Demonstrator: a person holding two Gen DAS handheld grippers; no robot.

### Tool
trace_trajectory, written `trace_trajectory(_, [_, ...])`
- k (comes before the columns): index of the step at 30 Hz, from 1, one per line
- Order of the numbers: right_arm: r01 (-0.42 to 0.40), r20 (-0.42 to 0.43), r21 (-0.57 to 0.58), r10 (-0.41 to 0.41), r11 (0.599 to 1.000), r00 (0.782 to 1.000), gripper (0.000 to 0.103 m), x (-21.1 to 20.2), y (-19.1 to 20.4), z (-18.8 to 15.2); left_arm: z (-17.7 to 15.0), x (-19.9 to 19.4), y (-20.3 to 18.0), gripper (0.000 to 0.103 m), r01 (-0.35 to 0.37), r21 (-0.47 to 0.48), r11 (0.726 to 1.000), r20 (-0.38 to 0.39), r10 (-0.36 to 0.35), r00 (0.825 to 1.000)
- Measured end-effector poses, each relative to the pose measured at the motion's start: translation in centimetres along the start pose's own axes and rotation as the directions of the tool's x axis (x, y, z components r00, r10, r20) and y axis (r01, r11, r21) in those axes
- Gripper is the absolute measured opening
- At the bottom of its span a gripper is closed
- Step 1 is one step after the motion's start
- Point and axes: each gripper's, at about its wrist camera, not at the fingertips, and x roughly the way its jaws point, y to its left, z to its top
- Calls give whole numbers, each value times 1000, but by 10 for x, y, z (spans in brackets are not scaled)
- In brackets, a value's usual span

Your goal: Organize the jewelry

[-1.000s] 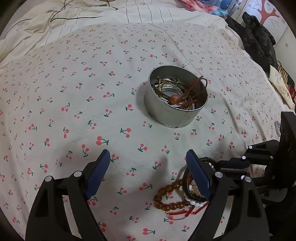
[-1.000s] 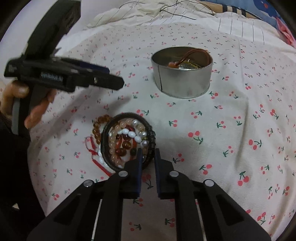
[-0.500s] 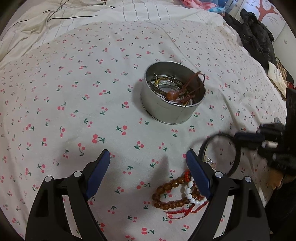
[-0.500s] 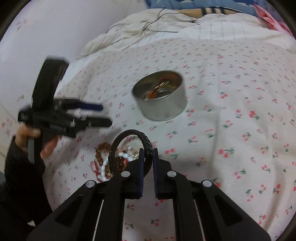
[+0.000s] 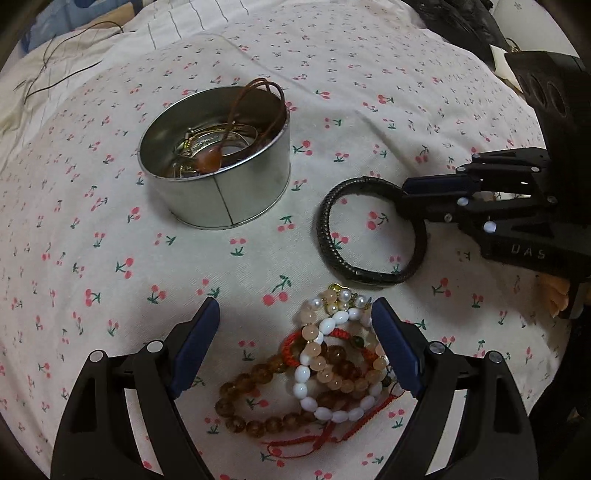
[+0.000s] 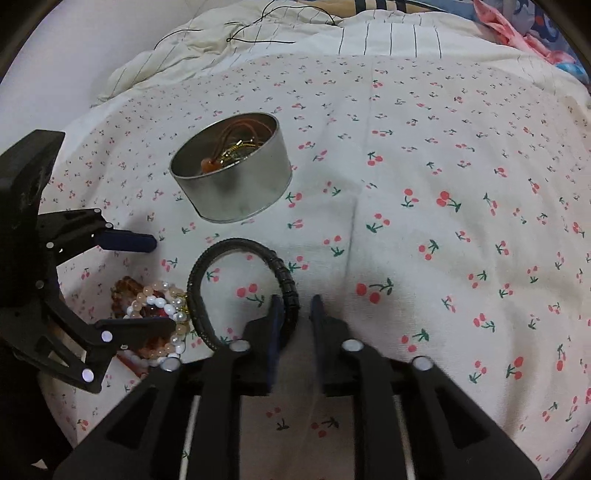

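Observation:
A round metal tin stands on the cherry-print bedsheet and holds a brown cord with an orange bead and gold pieces. My right gripper is shut on a black braided bracelet and holds it above the sheet, right of the tin. My left gripper is open, its fingers on either side of a pile of beaded bracelets in amber, white, peach and red.
A rumpled striped duvet with a thin black cord lies beyond the sheet. Dark clothing is at the far right edge. Pink and blue fabric lies at the back right.
My right gripper lifted the black bracelet off the pile and carried it toward the tin. My left gripper moved forward over the bead pile.

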Motion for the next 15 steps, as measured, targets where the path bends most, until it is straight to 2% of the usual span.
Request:
trace_trajectory(2, [8, -2, -4, -8, 1000, 1000, 22, 2, 2, 0, -1, -1, 0, 71, -4, 3, 1000, 12, 4, 1000])
trace_trajectory(3, [8, -2, -3, -8, 1000, 1000, 22, 4, 2, 0, -2, -2, 0, 62, -2, 1, 1000, 14, 2, 1000])
trace_trajectory(5, [11, -3, -3, -11, 1000, 1000, 22, 6, 5, 0, -2, -4, 3, 42, 24, -17, 1000, 21, -24, 999])
trace_trajectory(6, [13, -3, -3, -13, 1000, 1000, 22, 8, 5, 0, -3, -5, 6, 21, 53, -27, 998, 20, -52, 998])
trace_trajectory(7, [16, -4, -5, -16, 1000, 1000, 22, 9, 6, -1, -4, -6, 8, 9, 74, -37, 997, 20, -74, 997])
trace_trajectory(11, [18, 0, -12, -18, 1000, 1000, 12, 9, 11, -1, -6, -14, 10, 7, 88, -38, 995, 43, -87, 995])
trace_trajectory(15, [-25, 24, 24, 25, 999, 999, 11, 5, 5, 0, -2, -30, 29, 7, 160, -90, 983, 109, -150, 983])
